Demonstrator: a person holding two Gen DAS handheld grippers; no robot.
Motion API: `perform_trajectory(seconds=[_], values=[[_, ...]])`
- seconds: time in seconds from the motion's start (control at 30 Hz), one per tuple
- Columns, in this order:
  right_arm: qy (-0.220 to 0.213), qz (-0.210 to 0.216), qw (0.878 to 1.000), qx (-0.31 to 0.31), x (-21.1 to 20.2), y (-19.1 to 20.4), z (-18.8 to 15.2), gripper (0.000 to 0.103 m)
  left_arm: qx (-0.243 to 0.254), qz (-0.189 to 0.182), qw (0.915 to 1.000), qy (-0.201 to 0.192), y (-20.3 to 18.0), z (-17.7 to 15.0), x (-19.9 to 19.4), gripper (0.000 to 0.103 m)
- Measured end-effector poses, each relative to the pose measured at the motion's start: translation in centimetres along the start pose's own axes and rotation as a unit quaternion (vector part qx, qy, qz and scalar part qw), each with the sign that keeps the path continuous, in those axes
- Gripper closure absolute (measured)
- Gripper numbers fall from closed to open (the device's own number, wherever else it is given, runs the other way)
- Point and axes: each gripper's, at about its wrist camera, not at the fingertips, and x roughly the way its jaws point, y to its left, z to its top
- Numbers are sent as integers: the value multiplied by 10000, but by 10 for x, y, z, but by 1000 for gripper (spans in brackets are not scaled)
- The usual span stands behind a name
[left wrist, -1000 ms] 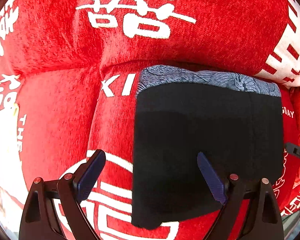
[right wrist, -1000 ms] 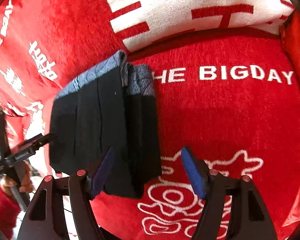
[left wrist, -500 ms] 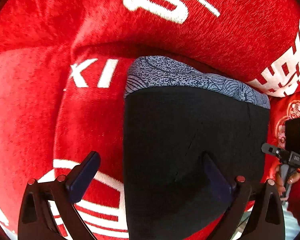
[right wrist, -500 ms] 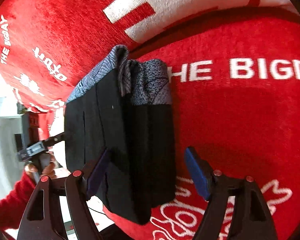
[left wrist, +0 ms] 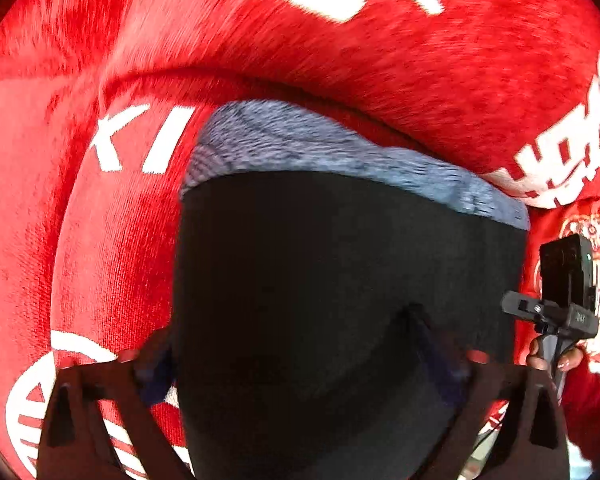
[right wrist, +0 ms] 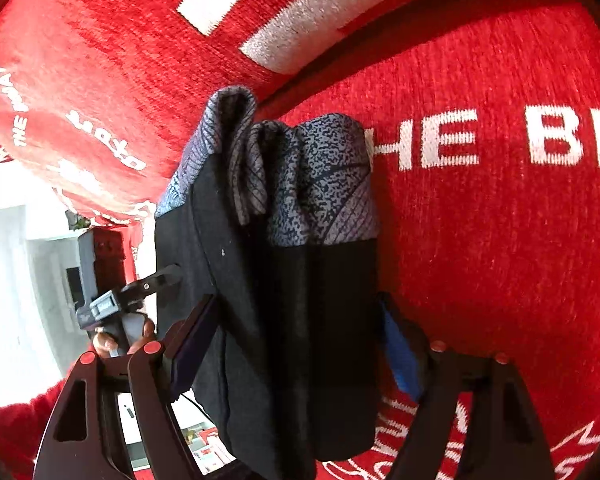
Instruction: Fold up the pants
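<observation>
Left wrist view, nearest: we see the left gripper spread wide, its fingers on either side of the pants, gripping nothing.
Right wrist view, nearest: the right gripper is likewise released, one finger at each flank of the bundle.
Pants: a compact stack of dark layers, with a grey patterned band at the far end, lying on the red sofa cover.
Progress: we judge the folding essentially done; at most a final squaring or pressing remains.
Beyond: the back cushion.
</observation>
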Motion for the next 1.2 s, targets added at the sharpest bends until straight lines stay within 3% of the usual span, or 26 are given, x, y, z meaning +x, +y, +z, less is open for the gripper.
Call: perform_trajectory(seconds=[0.13, 0.3, 0.7, 0.9, 1.07, 1.2], values=[[-68, 150, 9999, 28, -3, 11, -5, 49, 108, 38, 9998, -153, -12, -6, -16, 34], [-228, 491, 9985, 112, -19, 20, -19, 63, 125, 116, 9996, -228, -26, -16, -34, 41], [-365, 643, 9965, 401, -34, 43, -79, 63, 469, 124, 9988, -2, -33, -75, -68, 41], [-301, 379, 9970, 611, -12, 50, -78, 63, 303, 185, 9989, 310, 4, -107, -69, 41], [-258, -195, 9988, 362, 8, 65, -78, 59, 309, 510, 9981, 122, 17, -120, -65, 27], [-333, -348, 9978, 465, 11, 67, -73, 57, 392, 667, 9970, 10, 18, -120, -63, 18]])
